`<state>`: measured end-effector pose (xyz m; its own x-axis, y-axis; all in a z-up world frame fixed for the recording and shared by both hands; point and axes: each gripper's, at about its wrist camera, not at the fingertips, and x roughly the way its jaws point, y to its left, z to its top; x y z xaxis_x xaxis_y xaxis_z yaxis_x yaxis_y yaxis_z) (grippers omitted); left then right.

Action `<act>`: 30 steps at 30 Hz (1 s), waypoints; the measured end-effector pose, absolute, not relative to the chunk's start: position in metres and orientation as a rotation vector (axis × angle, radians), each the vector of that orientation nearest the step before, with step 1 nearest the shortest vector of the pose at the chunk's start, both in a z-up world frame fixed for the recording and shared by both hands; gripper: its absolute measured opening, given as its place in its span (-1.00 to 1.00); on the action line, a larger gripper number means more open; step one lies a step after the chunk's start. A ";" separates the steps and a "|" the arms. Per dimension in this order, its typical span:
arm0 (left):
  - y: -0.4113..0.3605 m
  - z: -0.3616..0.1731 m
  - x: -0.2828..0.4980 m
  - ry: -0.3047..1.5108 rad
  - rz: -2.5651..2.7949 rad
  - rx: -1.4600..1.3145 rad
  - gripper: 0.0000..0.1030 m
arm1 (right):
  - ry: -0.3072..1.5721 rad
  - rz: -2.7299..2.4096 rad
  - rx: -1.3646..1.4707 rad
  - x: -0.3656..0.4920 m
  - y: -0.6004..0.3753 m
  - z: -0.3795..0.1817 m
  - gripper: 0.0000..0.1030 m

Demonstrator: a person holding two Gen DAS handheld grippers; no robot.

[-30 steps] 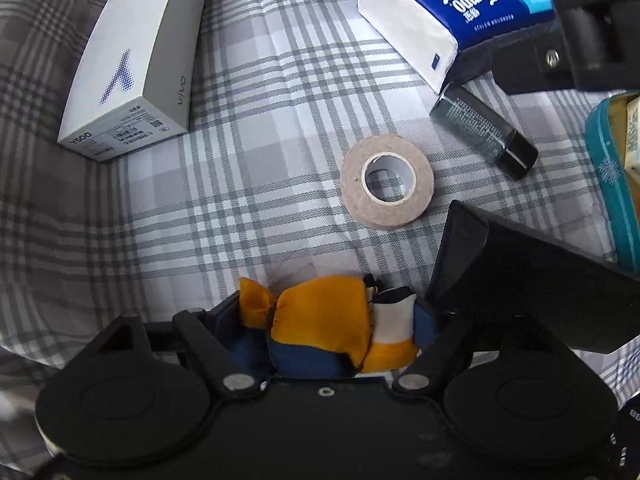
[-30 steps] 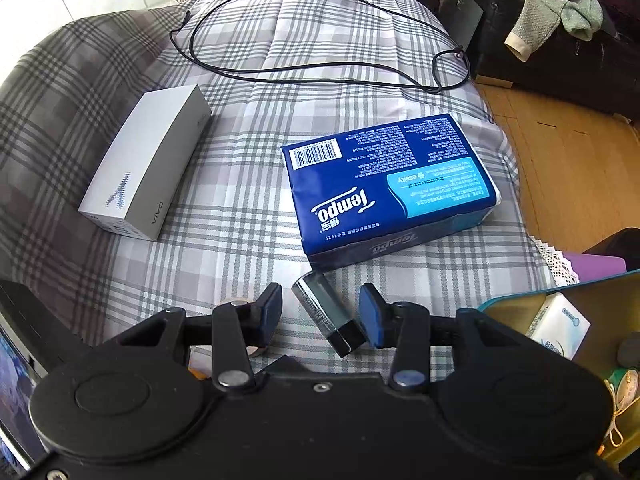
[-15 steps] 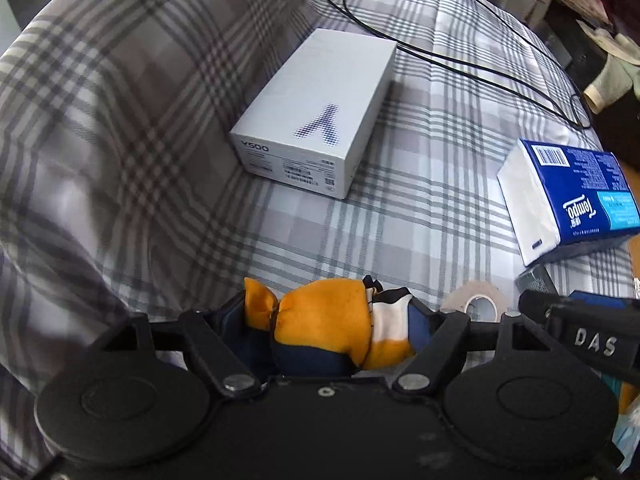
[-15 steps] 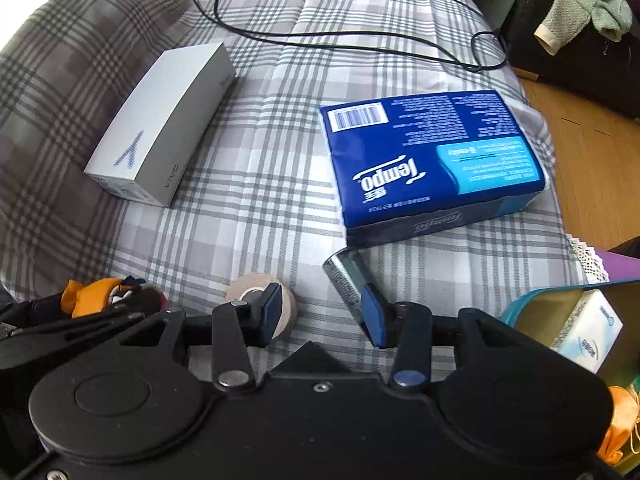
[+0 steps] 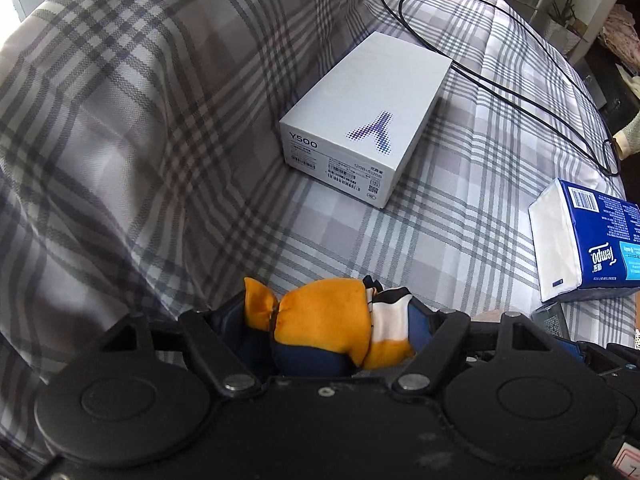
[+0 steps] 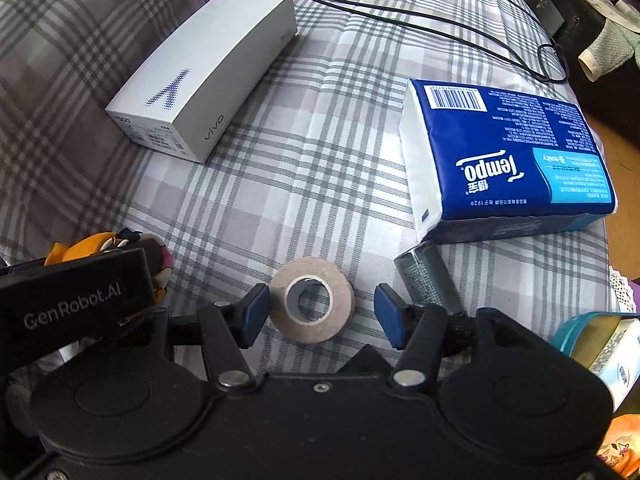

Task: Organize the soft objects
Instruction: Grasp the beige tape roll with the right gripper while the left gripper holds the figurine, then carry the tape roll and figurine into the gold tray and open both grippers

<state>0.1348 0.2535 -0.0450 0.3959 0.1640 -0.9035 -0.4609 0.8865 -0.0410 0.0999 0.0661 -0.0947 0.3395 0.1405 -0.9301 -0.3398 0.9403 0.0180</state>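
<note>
Plaid bedspread (image 5: pixel 440 240), orange-navy cloth bundle (image 5: pixel 332 324)

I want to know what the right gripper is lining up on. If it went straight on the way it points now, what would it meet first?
Most likely the roll of tape: it lies flat on the plaid cover between the right gripper's just-widened open jaws, untouched. Depth is unclear.

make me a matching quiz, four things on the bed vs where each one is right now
Things:
1 tape roll
2 orange plush toy
3 dark bottle
4 white phone box

Places:
a clamped in the left gripper
b against the tissue pack
c between the open right gripper pads
d alone, near the cable

Pairs: 1-c, 2-a, 3-b, 4-d
</note>
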 end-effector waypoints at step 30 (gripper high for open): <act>0.235 -0.047 0.140 1.098 0.344 -0.191 0.46 | 1.073 0.070 -0.122 0.080 -0.098 -0.001 -0.08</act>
<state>0.1401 0.2351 -0.0465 0.4095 0.1777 -0.8949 -0.3646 0.9310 0.0180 0.0795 -0.0985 -0.0012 0.4765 -0.0025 -0.8792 -0.1164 0.9910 -0.0659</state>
